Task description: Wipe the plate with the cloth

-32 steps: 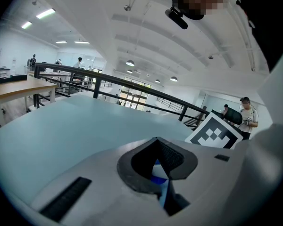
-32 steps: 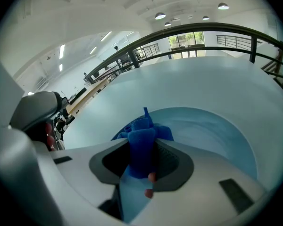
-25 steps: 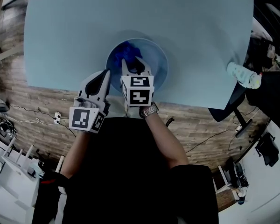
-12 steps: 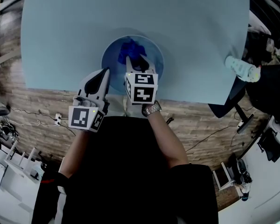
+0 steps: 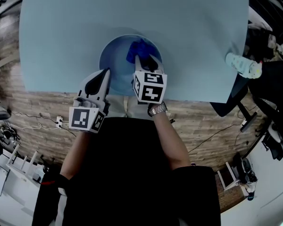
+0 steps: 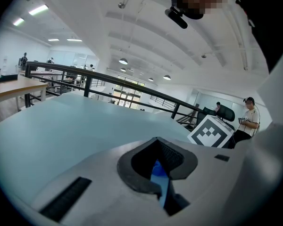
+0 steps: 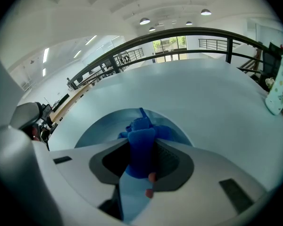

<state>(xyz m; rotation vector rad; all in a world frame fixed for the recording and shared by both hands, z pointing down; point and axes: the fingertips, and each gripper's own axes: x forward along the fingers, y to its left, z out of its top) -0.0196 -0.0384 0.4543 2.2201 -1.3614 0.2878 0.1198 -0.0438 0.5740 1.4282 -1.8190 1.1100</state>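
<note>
At the table's (image 5: pixel 188 32) near edge, two grippers meet one plate (image 5: pixel 117 55). The left gripper (image 5: pixel 105 74) pinches the plate's near-left rim. The right gripper (image 5: pixel 142 59) is clamped on the one blue cloth (image 5: pixel 137 48), which lies on the plate's far-right part. Farther right, one pale bottle (image 5: pixel 244 65) lies by the table's edge.

Even overhead light, strong fisheye distortion

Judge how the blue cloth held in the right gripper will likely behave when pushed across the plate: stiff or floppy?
Probably floppy: the cloth bunches in folds in the jaws of the right gripper. Likely light, since a small pinch holds it. It may drag and crumple rather than slide flat on the plate.
</note>
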